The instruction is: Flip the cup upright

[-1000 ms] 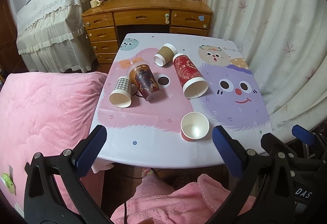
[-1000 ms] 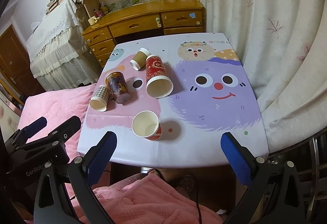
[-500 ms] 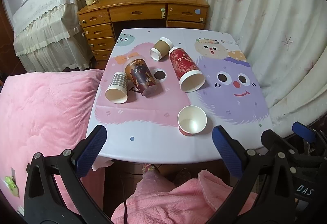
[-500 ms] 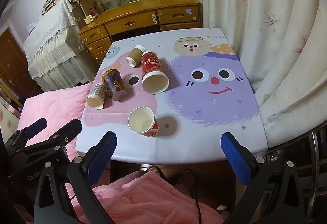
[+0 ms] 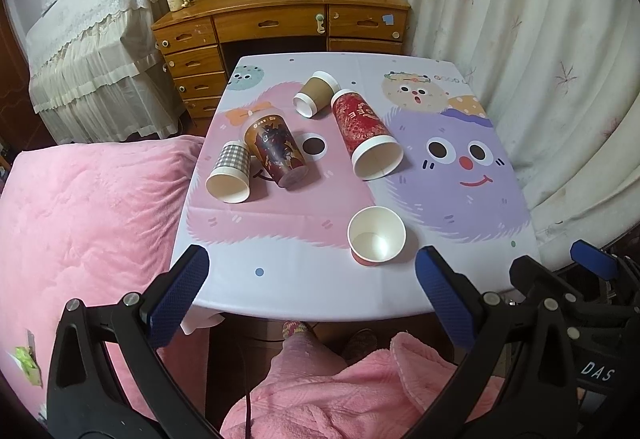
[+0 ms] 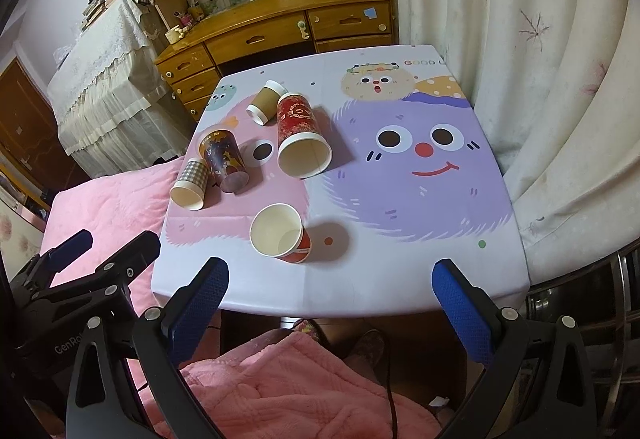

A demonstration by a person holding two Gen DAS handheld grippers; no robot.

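Note:
Several paper cups sit on the cartoon-print table (image 5: pixel 304 287) (image 6: pixel 400 279). A small red cup (image 5: pixel 376 237) (image 6: pixel 280 233) stands upright near the front edge. Lying on their sides are a tall red cup (image 5: pixel 366 135) (image 6: pixel 302 137), a brown cup (image 5: pixel 314 93) (image 6: pixel 266 103), a dark printed cup (image 5: pixel 276 149) (image 6: pixel 224 159) and a checked cup (image 5: pixel 230 173) (image 6: pixel 190 185). My left gripper (image 5: pixel 312 295) and right gripper (image 6: pixel 328 297) are both open and empty, held back over the table's front edge, apart from all cups.
A pink blanket (image 5: pixel 88 223) lies left of the table and over the lap (image 6: pixel 288 387) below. A wooden desk (image 5: pixel 280 23) stands behind the table. A white curtain (image 5: pixel 540 59) hangs along the right side. A lace-covered piece of furniture (image 5: pixel 88 51) is at the back left.
Both grippers have drawn back and up a little; the table looks slightly farther away. The cups have not moved. Both grippers stay open.

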